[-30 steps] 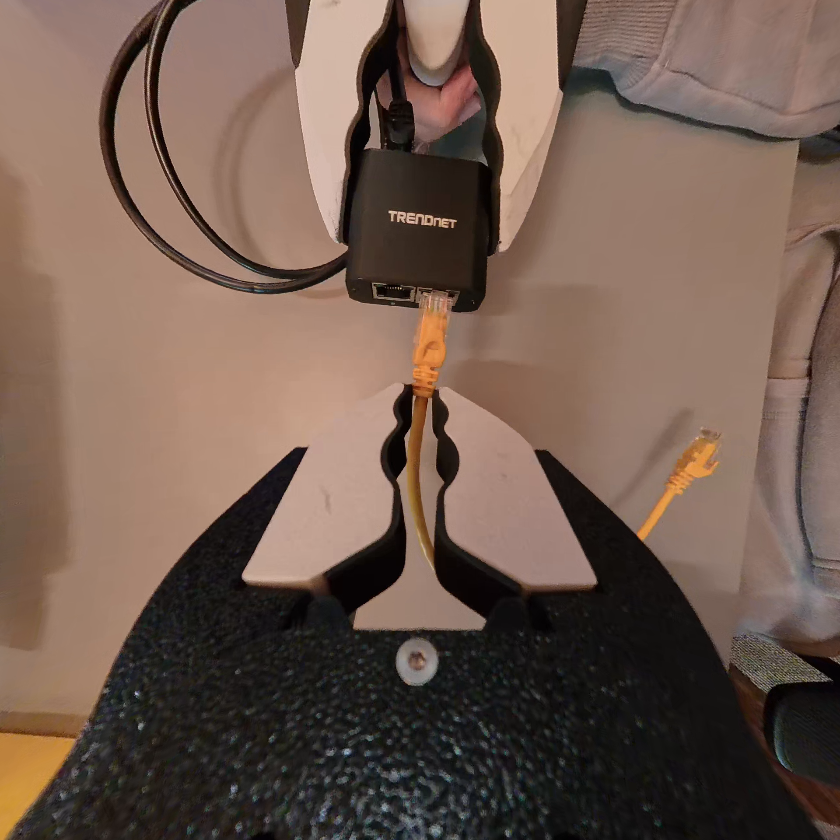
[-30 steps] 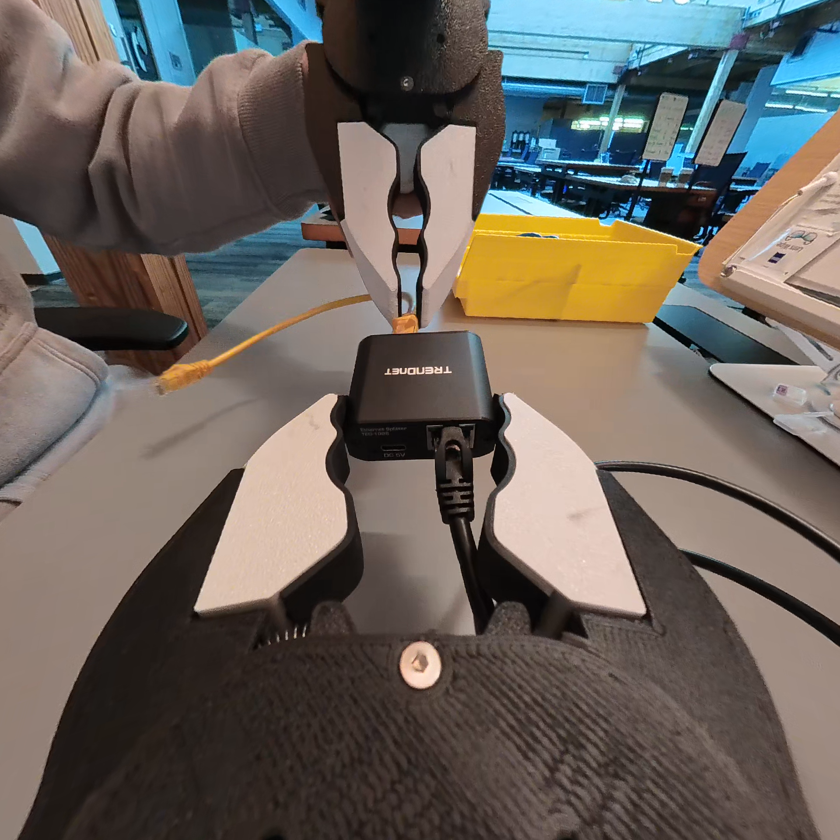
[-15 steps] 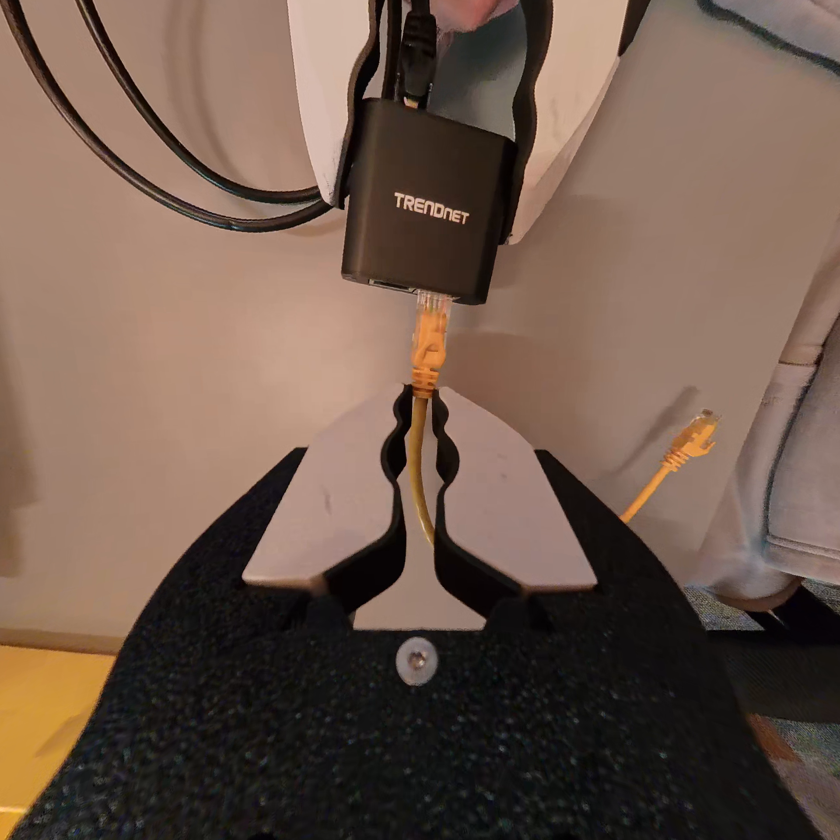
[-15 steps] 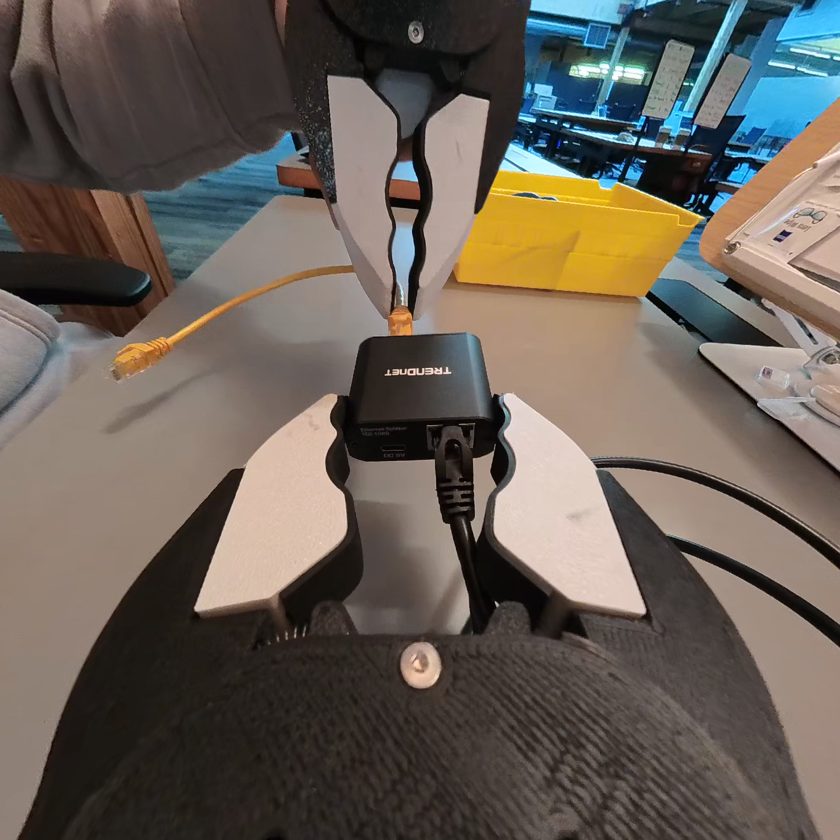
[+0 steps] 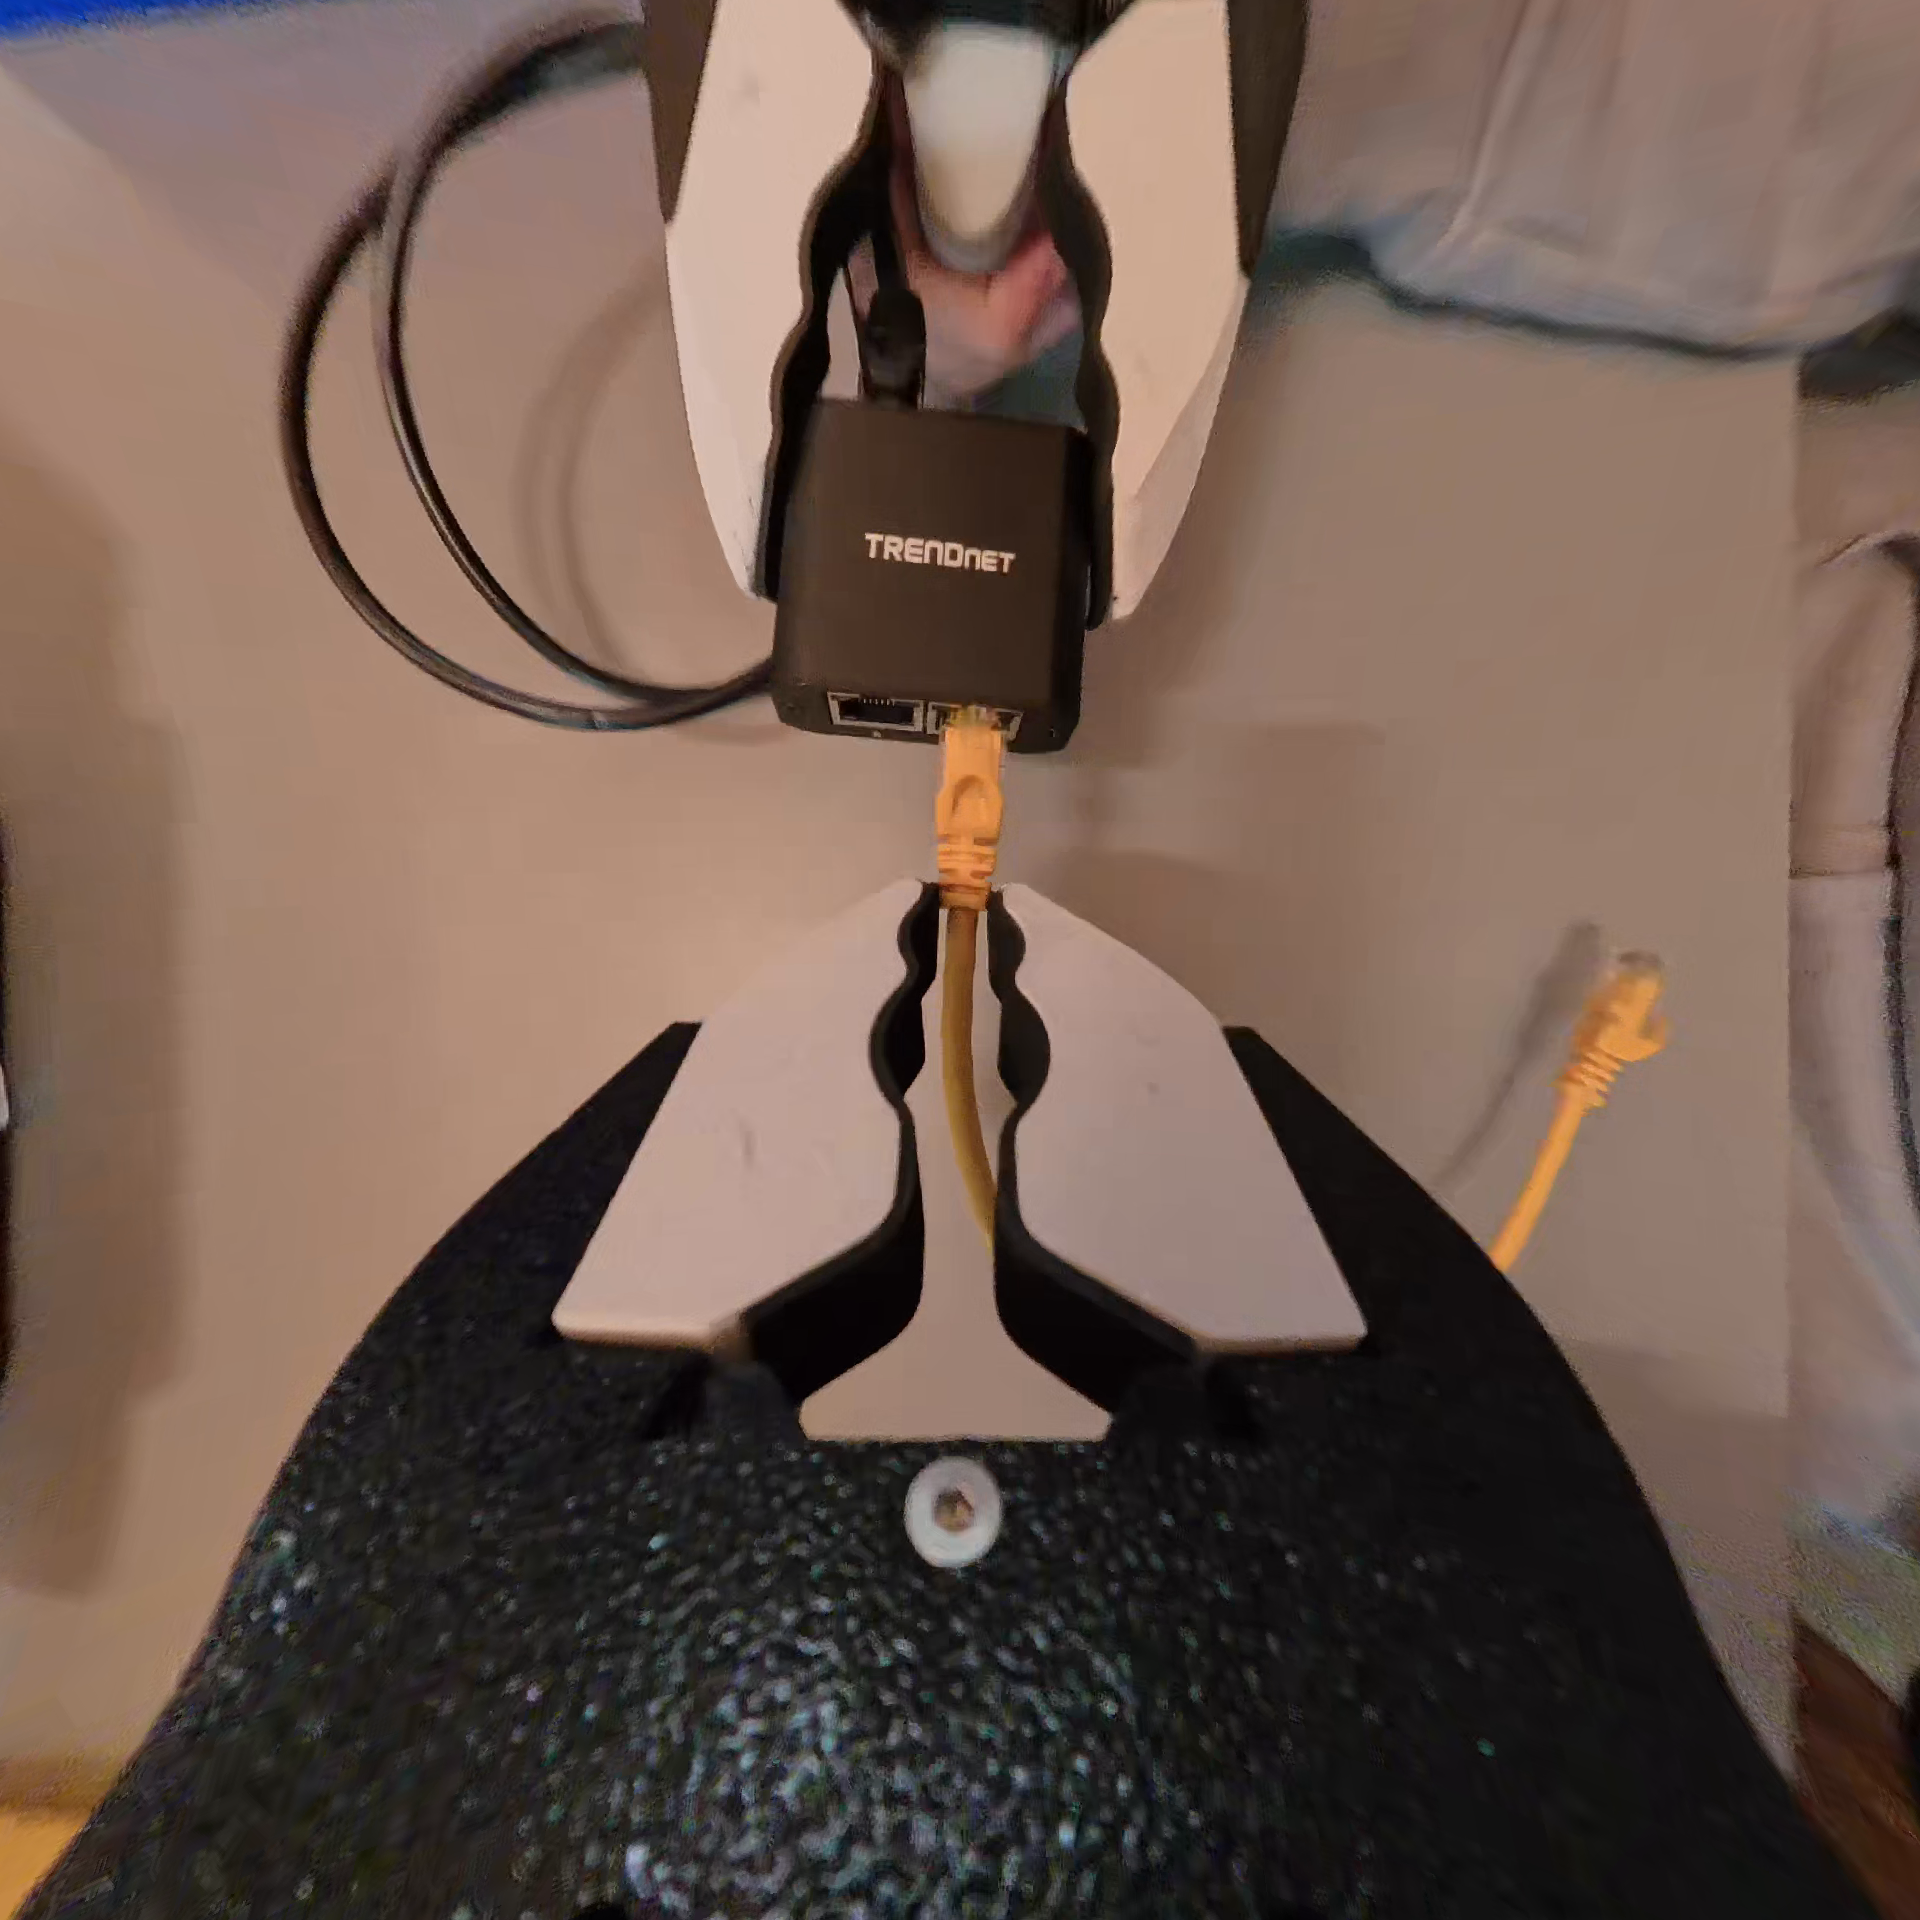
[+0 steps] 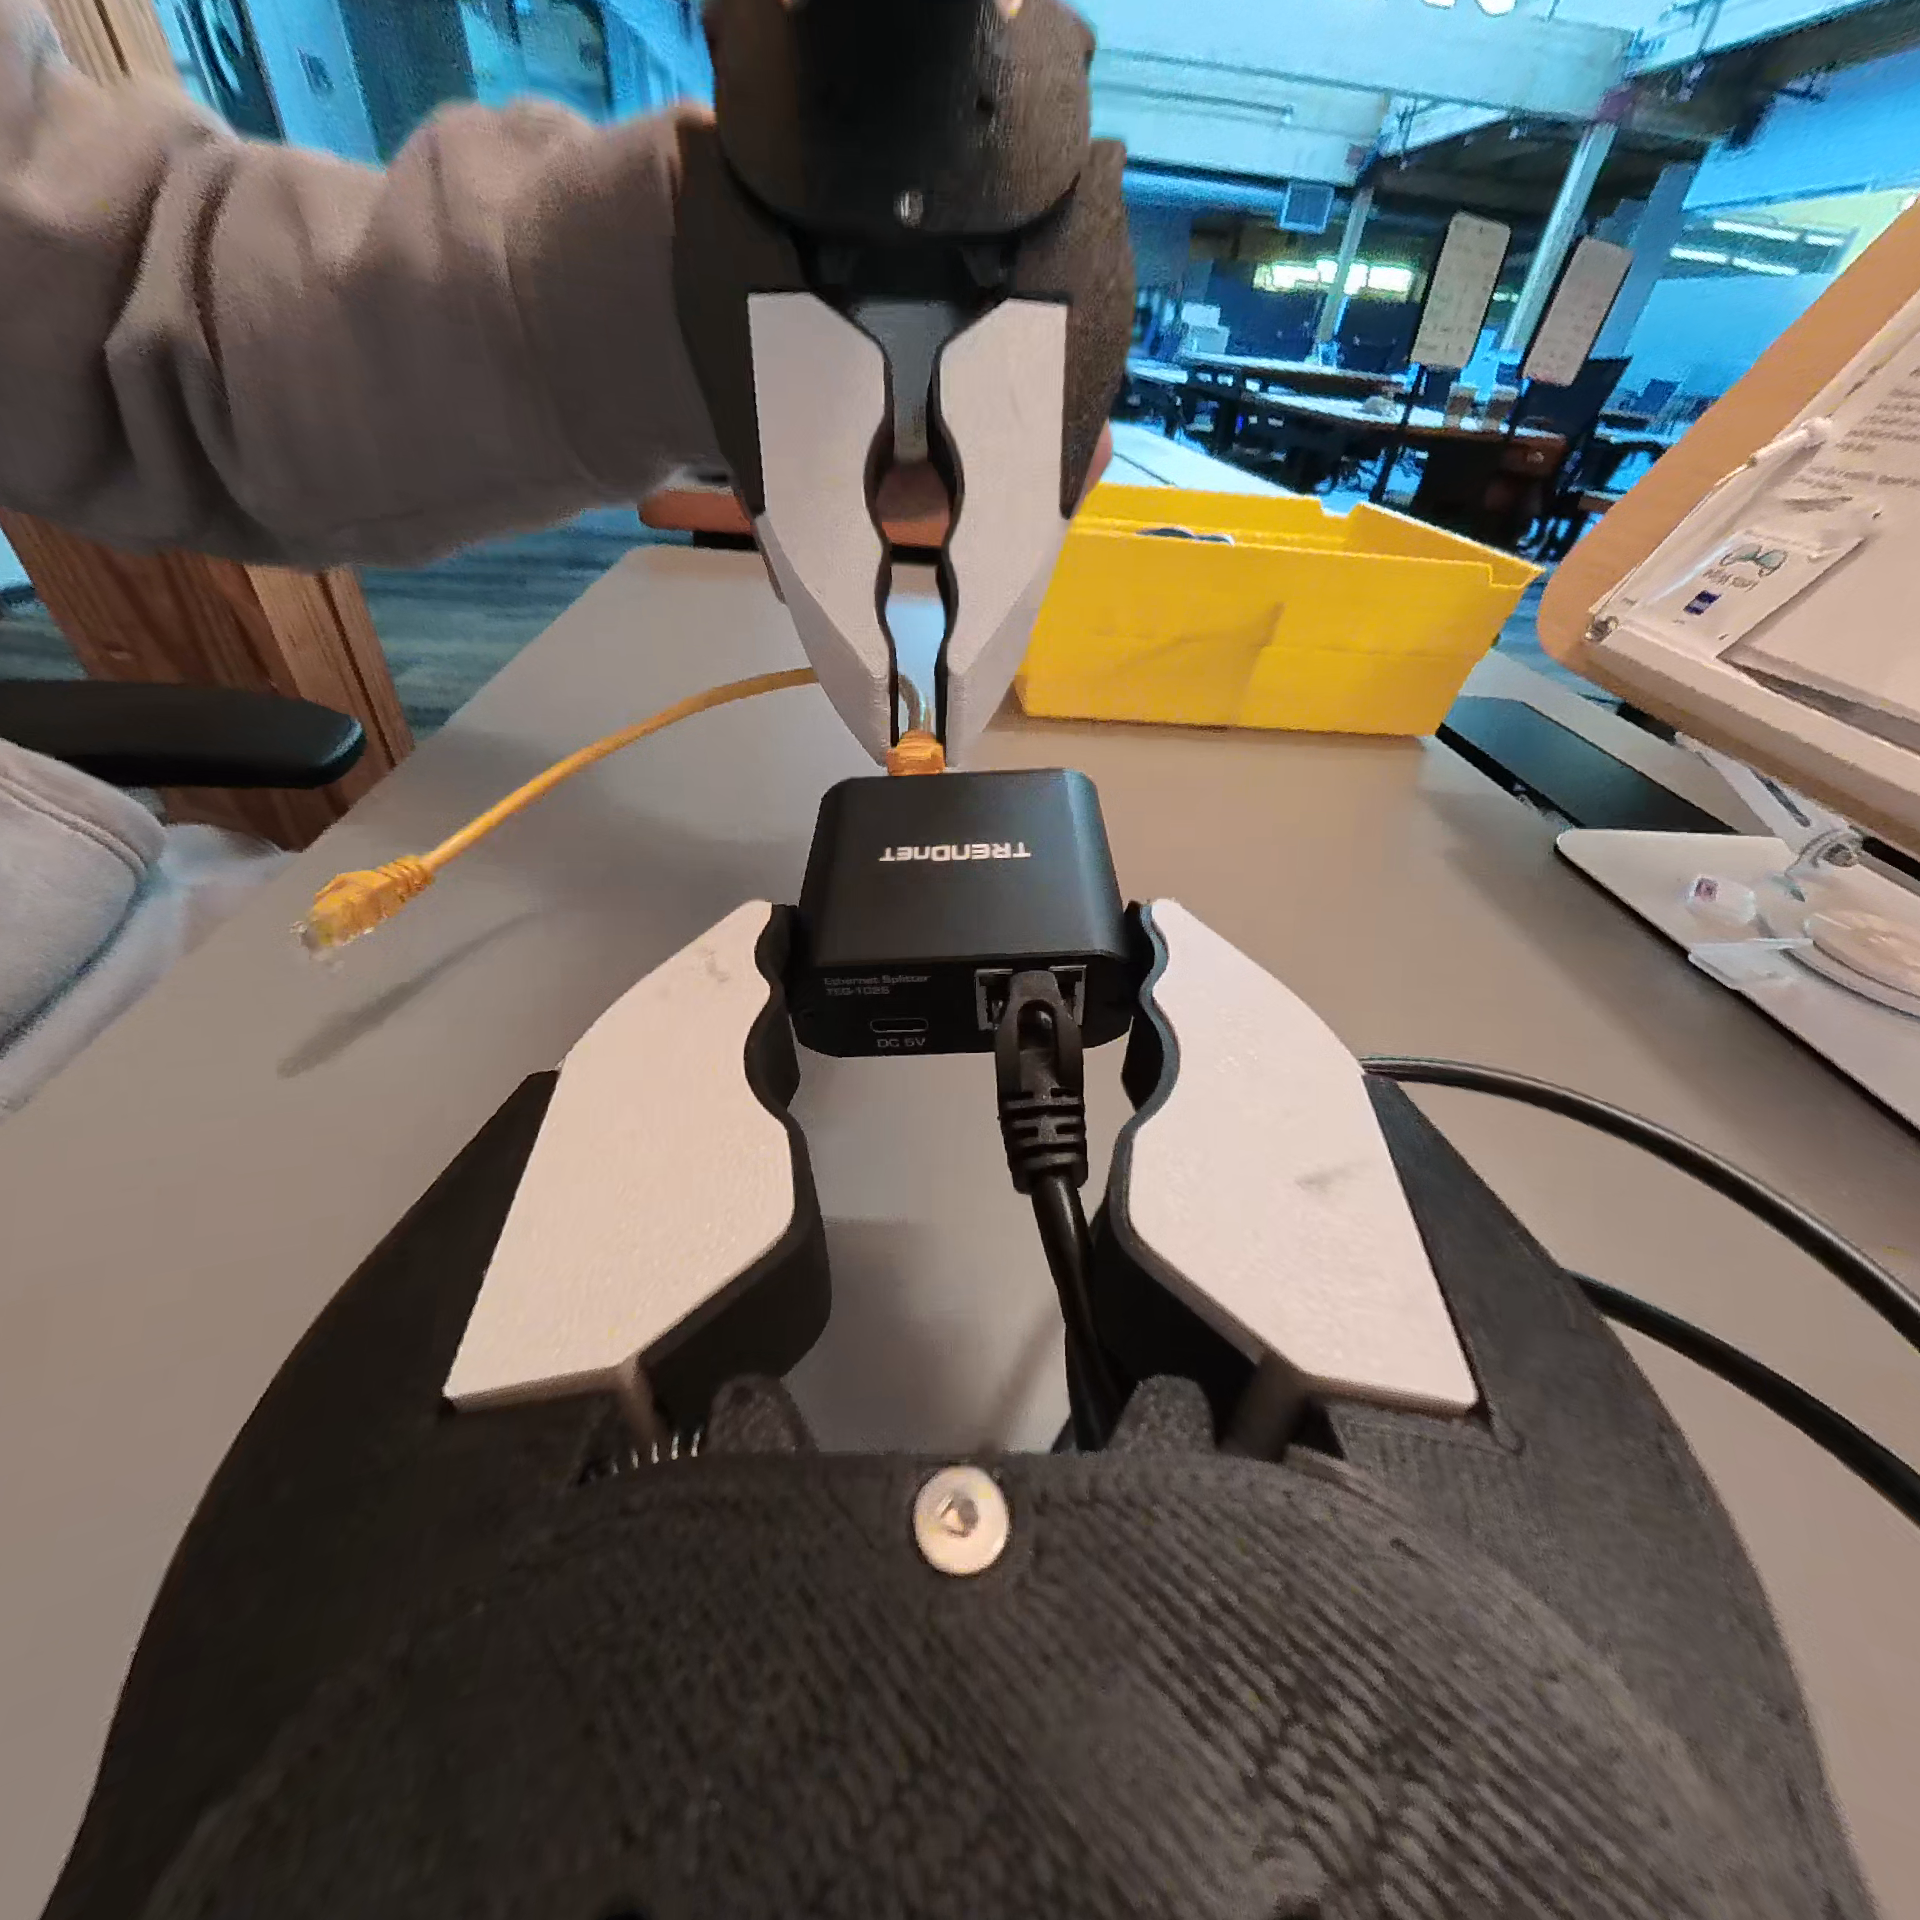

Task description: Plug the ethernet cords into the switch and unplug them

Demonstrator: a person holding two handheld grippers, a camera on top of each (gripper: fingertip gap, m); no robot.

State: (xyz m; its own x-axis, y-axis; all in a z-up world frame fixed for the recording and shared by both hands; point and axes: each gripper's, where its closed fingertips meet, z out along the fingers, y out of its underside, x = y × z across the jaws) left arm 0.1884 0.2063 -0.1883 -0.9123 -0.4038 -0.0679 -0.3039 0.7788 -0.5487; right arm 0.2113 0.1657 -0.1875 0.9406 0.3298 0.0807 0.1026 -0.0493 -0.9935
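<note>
Grey table (image 6: 1351,883), open workroom behind; yellow bin (image 6: 1247,613) upper right.
Switch (image 5: 928,569) frame centre, clamped by right gripper (image 6: 961,987); orange cord (image 5: 971,805), long axis vertical, plug at port, pinched by left gripper (image 5: 961,891).

A: Free room around the switch (image 6: 961,894)?

B: Little. Right gripper (image 6: 961,977) clamps both its sides; left gripper (image 6: 916,717) sits at its far face, pinching the orange cord (image 5: 968,821) at the port. Near face is taken by the black cord (image 6: 1039,1112), which runs back between the right gripper's fingers.

A: Left of the grippers?

B: Bare table (image 6: 312,1143), except the orange cord's loose plug (image 6: 358,902) and a grey sleeve (image 6: 312,343) above.

A: Right?

B: Black cable loops (image 6: 1662,1153) cross the table near the right gripper. Beyond, a yellow bin (image 6: 1247,613) and a tilted board with papers (image 6: 1766,582) block that side.
</note>
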